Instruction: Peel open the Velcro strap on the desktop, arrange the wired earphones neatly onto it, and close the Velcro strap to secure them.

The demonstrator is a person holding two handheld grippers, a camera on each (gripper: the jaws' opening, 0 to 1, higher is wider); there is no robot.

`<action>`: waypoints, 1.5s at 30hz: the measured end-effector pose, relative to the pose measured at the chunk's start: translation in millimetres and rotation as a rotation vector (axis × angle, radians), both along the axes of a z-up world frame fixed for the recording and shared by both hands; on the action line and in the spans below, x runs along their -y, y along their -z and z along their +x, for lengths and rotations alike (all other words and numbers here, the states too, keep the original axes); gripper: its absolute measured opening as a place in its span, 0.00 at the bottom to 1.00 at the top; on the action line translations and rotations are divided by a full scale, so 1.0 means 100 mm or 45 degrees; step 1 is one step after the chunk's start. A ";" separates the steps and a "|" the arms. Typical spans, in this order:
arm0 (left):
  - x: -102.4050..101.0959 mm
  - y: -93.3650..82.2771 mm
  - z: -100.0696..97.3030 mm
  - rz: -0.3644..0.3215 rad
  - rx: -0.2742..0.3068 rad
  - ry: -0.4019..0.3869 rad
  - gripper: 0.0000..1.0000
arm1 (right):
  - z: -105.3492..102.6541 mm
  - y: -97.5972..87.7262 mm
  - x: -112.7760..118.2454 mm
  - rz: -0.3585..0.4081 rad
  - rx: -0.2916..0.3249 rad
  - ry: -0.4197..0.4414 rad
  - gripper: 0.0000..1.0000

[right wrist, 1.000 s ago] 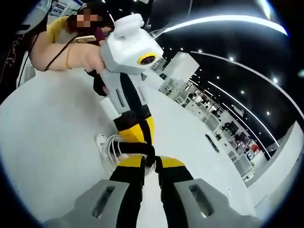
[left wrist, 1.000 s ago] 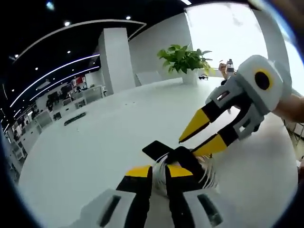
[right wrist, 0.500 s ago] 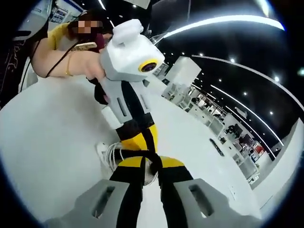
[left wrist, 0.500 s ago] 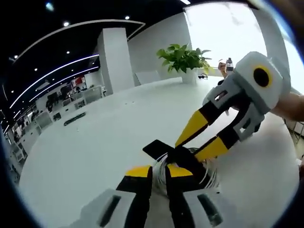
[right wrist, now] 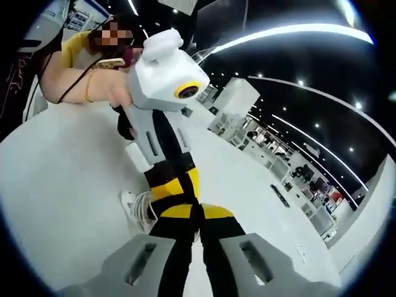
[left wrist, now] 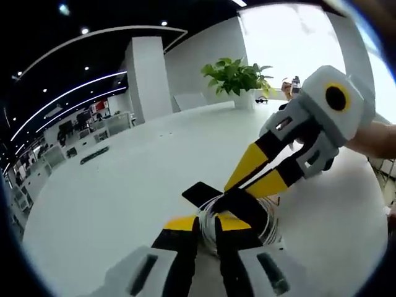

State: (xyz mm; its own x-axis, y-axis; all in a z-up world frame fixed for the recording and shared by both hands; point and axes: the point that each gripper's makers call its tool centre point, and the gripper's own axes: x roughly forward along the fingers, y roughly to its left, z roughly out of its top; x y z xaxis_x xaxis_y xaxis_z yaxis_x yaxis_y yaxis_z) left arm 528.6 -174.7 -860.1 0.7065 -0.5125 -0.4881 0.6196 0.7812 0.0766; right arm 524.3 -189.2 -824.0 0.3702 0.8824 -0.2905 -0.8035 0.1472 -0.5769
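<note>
White earphone coil (left wrist: 244, 223) on desk (left wrist: 124, 185), black Velcro strap (left wrist: 238, 204) wrapped over; left gripper (left wrist: 207, 224) pinching bundle at 6 o'clock, right gripper (left wrist: 250, 179) nipping strap from 2 o'clock; closing step; next: press flap down firmly

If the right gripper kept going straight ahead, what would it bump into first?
Probably the black Velcro strap around the coiled white earphones; the right gripper looks already on it. Just past that is the left gripper, though depth is hard to judge.
</note>
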 end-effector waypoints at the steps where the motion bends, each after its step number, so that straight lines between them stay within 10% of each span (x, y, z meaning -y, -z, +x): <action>1: 0.00 0.00 0.00 -0.003 0.000 0.000 0.15 | 0.01 0.00 0.00 0.011 -0.015 0.002 0.05; 19: 0.00 -0.01 0.00 0.000 0.027 0.035 0.15 | 0.38 -0.03 0.10 0.327 -0.370 0.142 0.05; 45: -0.03 -0.02 0.04 -0.079 0.018 0.008 0.19 | 0.51 0.20 0.09 0.247 -0.476 0.193 0.05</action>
